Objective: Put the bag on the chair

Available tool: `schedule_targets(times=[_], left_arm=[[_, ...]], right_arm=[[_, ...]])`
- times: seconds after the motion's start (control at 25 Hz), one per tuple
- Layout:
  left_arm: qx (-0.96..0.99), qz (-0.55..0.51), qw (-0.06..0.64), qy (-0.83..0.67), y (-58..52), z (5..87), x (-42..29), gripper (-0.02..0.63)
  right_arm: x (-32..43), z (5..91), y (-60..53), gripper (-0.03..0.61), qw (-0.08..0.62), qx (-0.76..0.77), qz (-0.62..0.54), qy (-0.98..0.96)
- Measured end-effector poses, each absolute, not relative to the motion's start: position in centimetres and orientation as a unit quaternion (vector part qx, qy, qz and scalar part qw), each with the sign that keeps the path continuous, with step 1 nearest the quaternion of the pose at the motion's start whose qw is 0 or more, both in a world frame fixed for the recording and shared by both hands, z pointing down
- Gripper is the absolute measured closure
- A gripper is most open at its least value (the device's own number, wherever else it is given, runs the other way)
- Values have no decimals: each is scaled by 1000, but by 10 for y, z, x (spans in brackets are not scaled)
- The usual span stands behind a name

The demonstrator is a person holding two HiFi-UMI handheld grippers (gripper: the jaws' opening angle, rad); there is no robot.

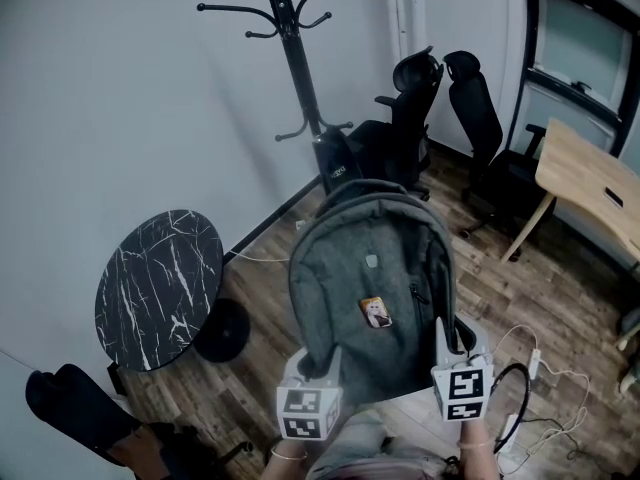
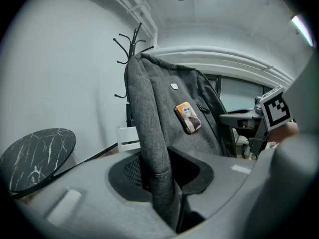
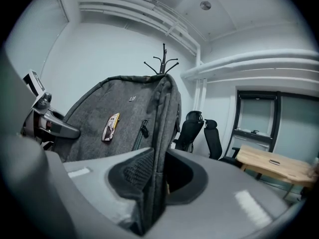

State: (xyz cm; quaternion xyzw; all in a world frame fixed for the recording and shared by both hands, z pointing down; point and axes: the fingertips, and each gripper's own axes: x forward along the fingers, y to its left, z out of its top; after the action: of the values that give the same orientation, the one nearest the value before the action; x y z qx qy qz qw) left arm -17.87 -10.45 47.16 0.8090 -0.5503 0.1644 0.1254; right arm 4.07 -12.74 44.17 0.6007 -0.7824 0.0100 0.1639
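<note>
The left gripper [image 2: 159, 179] is pinching the left edge of the gray bag [image 1: 375, 278], its jaws pressing on the fabric seam, and the right gripper [image 3: 153, 183] is clamping the bag's right edge in the same way. Between them the bag is hanging upright in the air above the wood floor [image 1: 270, 368], its front panel, with a small picture badge [image 1: 376, 312] on it, facing the head camera. Directly behind the bag, a black coat rack [image 1: 296, 58] is standing against the white wall [image 1: 120, 98], and two black office chairs [image 1: 412, 103] are sitting side by side just to the right of it. A round marble-topped table [image 1: 158, 273] is occupying the floor on the left, near the bag but not touching it. A wooden desk [image 1: 590, 183] is reaching in from the right edge, and white cables [image 1: 545, 373] are lying on the floor beside the right gripper. Bare floor is showing between the bag and the desk.
</note>
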Motion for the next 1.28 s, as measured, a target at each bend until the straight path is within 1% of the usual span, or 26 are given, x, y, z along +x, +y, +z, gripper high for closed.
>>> schedule_targets(times=[0.44, 1.28], left_arm=[[816, 176, 149, -530, -156, 504, -190, 505], [777, 216, 187, -560, -249, 581, -169, 503]], right_arm=[[30, 468, -176, 515, 194, 609, 20, -769], [45, 552, -286, 515, 235, 558, 61, -793]])
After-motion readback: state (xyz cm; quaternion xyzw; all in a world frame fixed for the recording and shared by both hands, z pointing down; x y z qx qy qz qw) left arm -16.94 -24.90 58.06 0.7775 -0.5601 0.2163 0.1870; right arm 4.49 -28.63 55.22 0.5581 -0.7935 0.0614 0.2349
